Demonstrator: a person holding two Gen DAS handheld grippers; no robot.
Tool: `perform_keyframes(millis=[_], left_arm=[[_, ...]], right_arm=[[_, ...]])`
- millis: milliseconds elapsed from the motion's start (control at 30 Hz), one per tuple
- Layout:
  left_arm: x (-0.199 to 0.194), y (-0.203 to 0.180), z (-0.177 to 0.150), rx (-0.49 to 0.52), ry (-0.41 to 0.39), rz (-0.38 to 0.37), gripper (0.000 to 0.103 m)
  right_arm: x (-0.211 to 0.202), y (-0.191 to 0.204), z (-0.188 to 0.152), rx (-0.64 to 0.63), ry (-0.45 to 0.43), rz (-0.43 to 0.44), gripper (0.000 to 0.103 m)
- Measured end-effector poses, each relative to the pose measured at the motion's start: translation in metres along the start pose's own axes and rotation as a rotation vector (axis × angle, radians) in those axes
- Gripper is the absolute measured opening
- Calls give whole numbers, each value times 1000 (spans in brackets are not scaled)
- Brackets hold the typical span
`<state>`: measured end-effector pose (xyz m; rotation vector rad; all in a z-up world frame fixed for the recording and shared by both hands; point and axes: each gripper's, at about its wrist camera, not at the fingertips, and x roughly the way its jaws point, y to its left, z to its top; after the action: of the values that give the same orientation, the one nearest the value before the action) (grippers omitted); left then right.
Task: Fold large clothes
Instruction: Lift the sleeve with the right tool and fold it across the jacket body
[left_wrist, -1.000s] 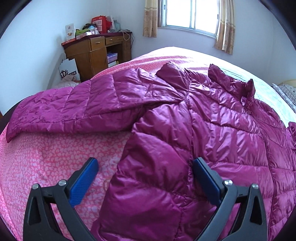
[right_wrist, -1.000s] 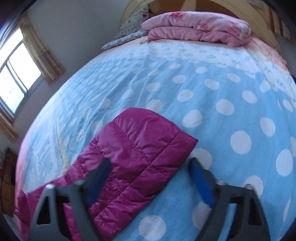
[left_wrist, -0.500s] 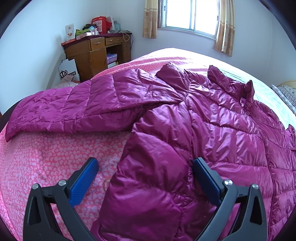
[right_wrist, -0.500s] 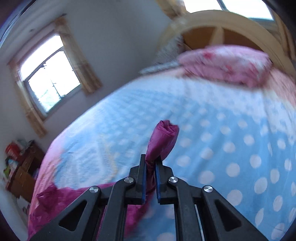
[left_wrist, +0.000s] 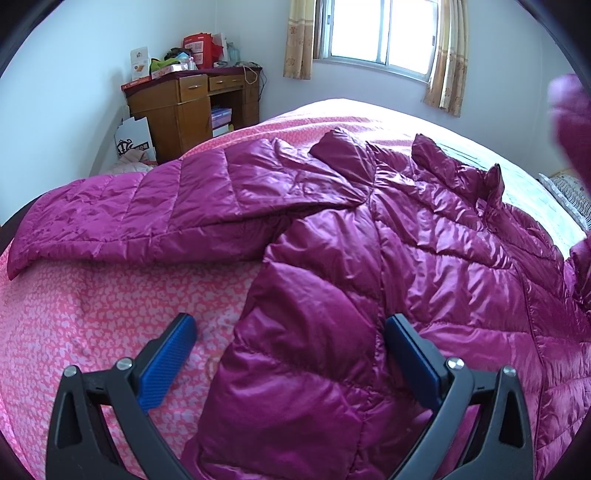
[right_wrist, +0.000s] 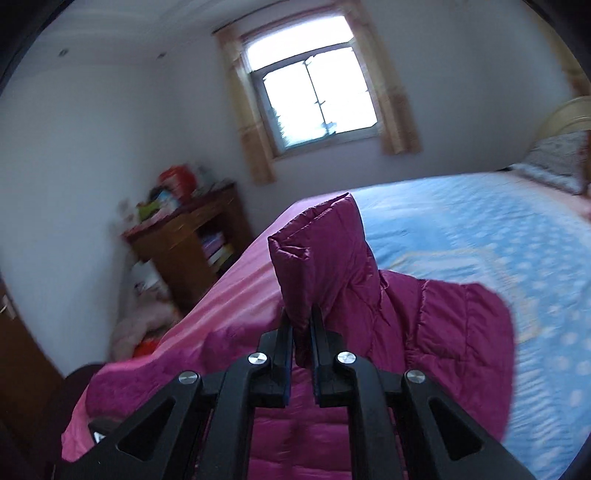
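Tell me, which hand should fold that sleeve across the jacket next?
Probably the right: the right gripper is shut on the sleeve cuff, lifted above the jacket. The left gripper is open, holding nothing.

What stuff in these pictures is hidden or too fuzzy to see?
- Left wrist view: the jacket hem is cut off by the bottom edge, behind the open left gripper.
- Left wrist view: the lifted sleeve is blurred and cut off by the right edge.
- Right wrist view: the sleeve end blocks the bed behind it, held in the shut right gripper.
- Right wrist view: the things on the desk are blurred.
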<state>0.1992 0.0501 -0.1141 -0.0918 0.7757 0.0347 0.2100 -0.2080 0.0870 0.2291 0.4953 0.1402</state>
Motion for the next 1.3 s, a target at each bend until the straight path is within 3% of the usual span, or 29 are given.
perform_keyframes(millis=[200,567,700,767,833,900,1000,1067,1133,1300], left_arm=[[-1,4,-1,-8,-5,-15,103],[-2,5,-3,-7,-8,-13,103],[-3,5,-3,-8,-10,-16,103],[-3,5,-3,-8,-10,-16,103],[-3,6,-3,-8,-10,-15,103],[-2,6,-3,-9,-10,-16,103],[-3,5,-3,-9,-10,-18,103],[-3,5,-3,-9,-10,-18,103],[-3,5,-3,-8,-10,-16,103],[-3,5,-3,-6,-10,-14,103]], right_arm=[[86,25,-52,27,176,119,8],[134,53,-120,16,346,225,8],[152,46,-132,77,448,246,15],[151,43,-131,123,468,305,29],[147,48,-128,142,481,376,70],[137,54,-124,137,464,406,77],[108,51,-110,107,364,355,77],[89,36,-100,82,292,261,75],[74,9,-89,52,243,129,53],[58,-73,-84,83,258,-147,50]])
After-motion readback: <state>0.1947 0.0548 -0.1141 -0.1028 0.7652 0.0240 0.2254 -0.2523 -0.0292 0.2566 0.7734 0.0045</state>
